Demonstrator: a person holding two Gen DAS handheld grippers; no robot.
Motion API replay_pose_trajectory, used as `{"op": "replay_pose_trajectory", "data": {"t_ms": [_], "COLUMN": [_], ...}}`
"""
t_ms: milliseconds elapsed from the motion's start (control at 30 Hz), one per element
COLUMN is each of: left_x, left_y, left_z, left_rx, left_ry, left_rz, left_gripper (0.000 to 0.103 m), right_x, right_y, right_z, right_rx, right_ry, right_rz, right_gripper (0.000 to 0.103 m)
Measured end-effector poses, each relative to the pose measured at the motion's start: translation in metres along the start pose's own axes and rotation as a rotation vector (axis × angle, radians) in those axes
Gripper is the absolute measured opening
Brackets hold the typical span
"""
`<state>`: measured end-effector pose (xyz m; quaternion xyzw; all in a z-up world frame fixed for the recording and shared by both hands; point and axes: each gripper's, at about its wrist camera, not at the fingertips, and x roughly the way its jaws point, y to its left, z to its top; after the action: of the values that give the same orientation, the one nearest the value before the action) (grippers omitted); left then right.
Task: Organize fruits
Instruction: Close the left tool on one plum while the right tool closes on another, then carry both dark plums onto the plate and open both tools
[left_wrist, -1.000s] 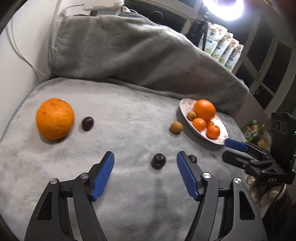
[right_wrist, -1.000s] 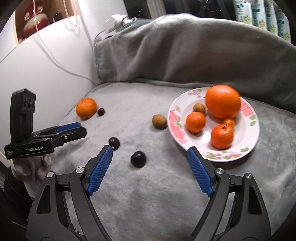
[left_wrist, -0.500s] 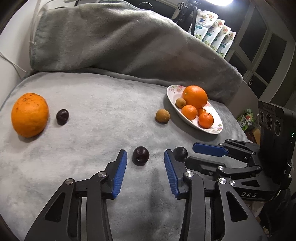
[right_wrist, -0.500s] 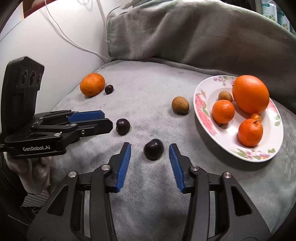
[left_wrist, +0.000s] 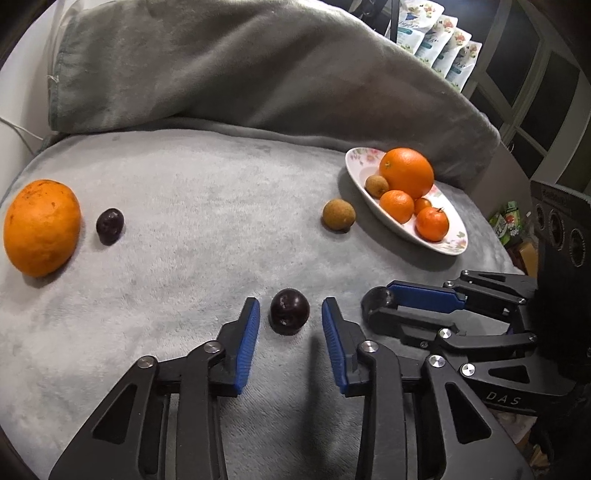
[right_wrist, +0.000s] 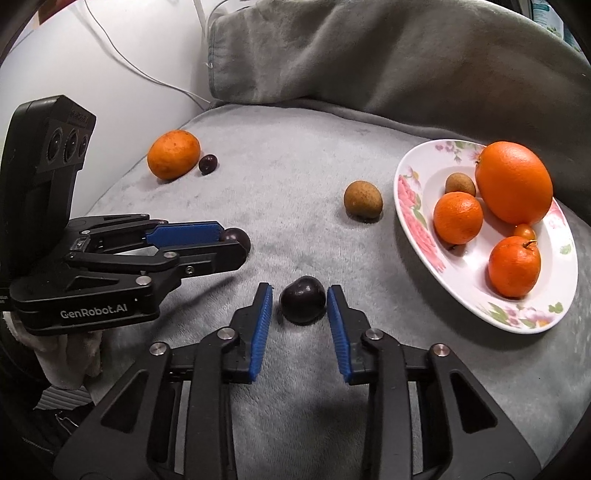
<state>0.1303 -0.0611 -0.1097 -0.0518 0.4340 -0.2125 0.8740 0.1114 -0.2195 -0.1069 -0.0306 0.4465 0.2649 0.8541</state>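
The left gripper (left_wrist: 290, 319) stands spread around a dark plum (left_wrist: 289, 311), a gap showing on each side. The right gripper (right_wrist: 299, 308) brackets a second dark plum (right_wrist: 303, 304) more closely; whether its pads touch is unclear. Both fruits are smooth, glossy and round, resting on the fuzzy grey blanket (left_wrist: 192, 192) near its front edge. Open blanket stretches toward the back fold. A rough brown longan (right_wrist: 362, 199) sits just beside the floral plate (right_wrist: 410, 206) at the right edge. A pitted orange (left_wrist: 41, 227) and a third plum (left_wrist: 109, 226) lie near the left edge.
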Motion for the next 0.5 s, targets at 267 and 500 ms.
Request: {"op": "replay_pose_trajectory", "data": {"t_ms": [267,500], "left_x": [0.0027,-0.0056], "left_y": [-0.0013,-0.0005], "left_z": [0.0001,0.001], "left_rx": [0.008,-0.002], "left_ry": [-0.003,-0.027], "left_rz": [0.015,0.014], "left_gripper": [0.02,0.02], "right_x": [-0.0005,-0.0089], "right_y": [0.0027,0.0033], "right_z": [-0.0012,0.0], "right_rx": [-0.015,-0.008], "right_ry": [-0.006,-0.042], "right_rz": [-0.012,-0.02], "right_gripper": [0.026,0.026]}}
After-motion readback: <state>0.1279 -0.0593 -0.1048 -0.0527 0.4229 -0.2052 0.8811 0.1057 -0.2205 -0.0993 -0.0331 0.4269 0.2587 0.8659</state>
